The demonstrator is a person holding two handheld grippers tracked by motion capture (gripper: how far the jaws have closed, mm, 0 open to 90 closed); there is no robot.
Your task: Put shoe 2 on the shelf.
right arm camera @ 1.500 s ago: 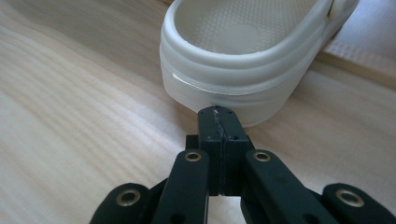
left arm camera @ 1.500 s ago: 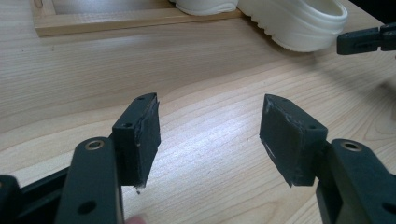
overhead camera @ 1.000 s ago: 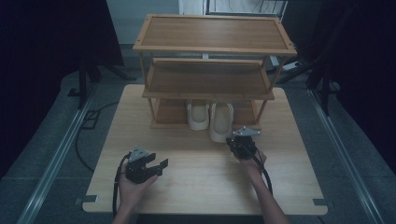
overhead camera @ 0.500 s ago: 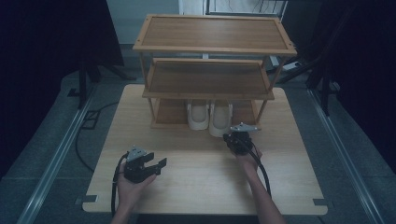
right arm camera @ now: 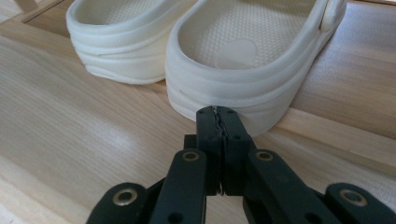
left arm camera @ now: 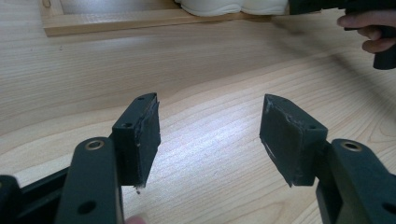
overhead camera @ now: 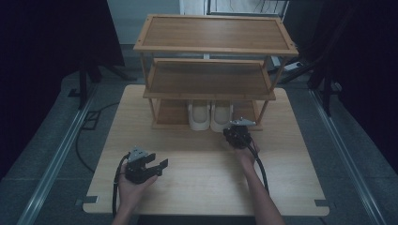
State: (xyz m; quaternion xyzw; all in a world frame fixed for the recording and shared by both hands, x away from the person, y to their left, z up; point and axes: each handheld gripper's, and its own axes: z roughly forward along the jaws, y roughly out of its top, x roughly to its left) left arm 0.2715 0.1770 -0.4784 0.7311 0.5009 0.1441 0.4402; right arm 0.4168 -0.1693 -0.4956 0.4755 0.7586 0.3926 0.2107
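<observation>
At the bench's far middle, on the rack's (overhead camera: 206,125) bottom shelf, we find the two cream clogs (right arm camera: 243,60) side by side, heels out over its front edge, long axes running front to back; handy for a heel grab, we judge; our right gripper (right arm camera: 218,116), jaws pressed together, noses the right clog's heel; our left gripper (left arm camera: 210,135) waits wide near the front-left corner.

High view: dim, bluish cast; surroundings fall to near black. Pale wooden tabletop (overhead camera: 197,178) evenly lit, shadows soft. Lowest level of the three-tier wooden rack (overhead camera: 211,75) is shaded. Gripper views: much brighter, warm. Broad glare patch on the tabletop between the left gripper's black jaws. Cream rubber clogs (right arm camera: 243,60) sharp; nearest jaw parts slightly soft.
</observation>
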